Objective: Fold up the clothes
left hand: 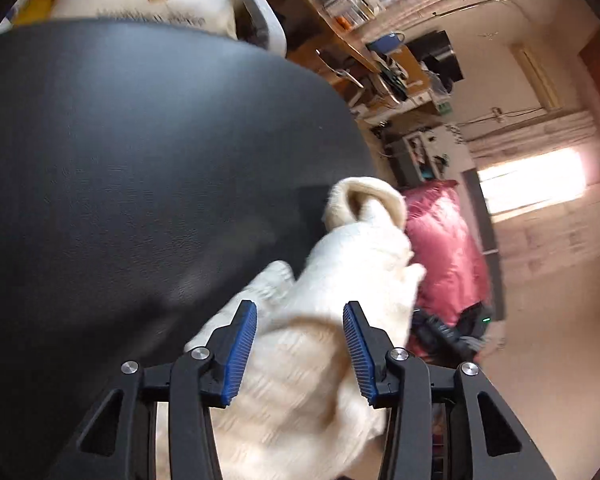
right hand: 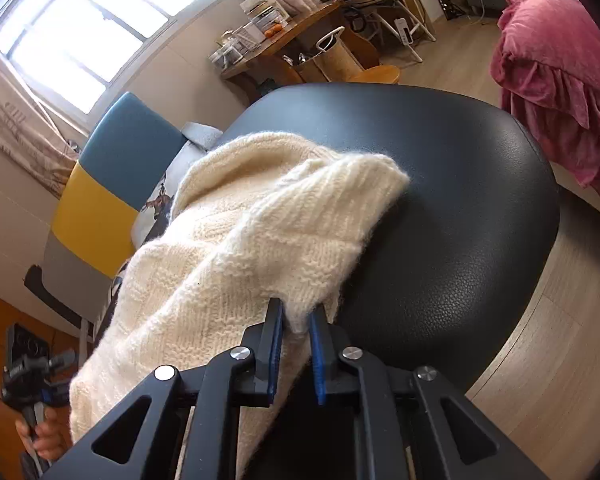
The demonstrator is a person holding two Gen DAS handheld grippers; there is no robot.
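A cream knitted sweater (right hand: 236, 240) lies bunched on a round black leather table (right hand: 452, 208). My right gripper (right hand: 298, 322) is shut on an edge of the sweater near the table's front. In the left wrist view the sweater (left hand: 340, 280) hangs over the black table's (left hand: 140, 160) edge, blurred. My left gripper (left hand: 300, 320) is open, its blue pads on either side of the fabric without pinching it. The left gripper also shows at the lower left of the right wrist view (right hand: 32, 372), held in a hand.
A pink ruffled bedcover (right hand: 556, 80) is at the right. A blue, yellow and grey chair (right hand: 100, 200) with a printed cushion stands behind the table. A cluttered wooden desk (right hand: 292, 40) is further back. Light wood floor (right hand: 560, 320) surrounds the table.
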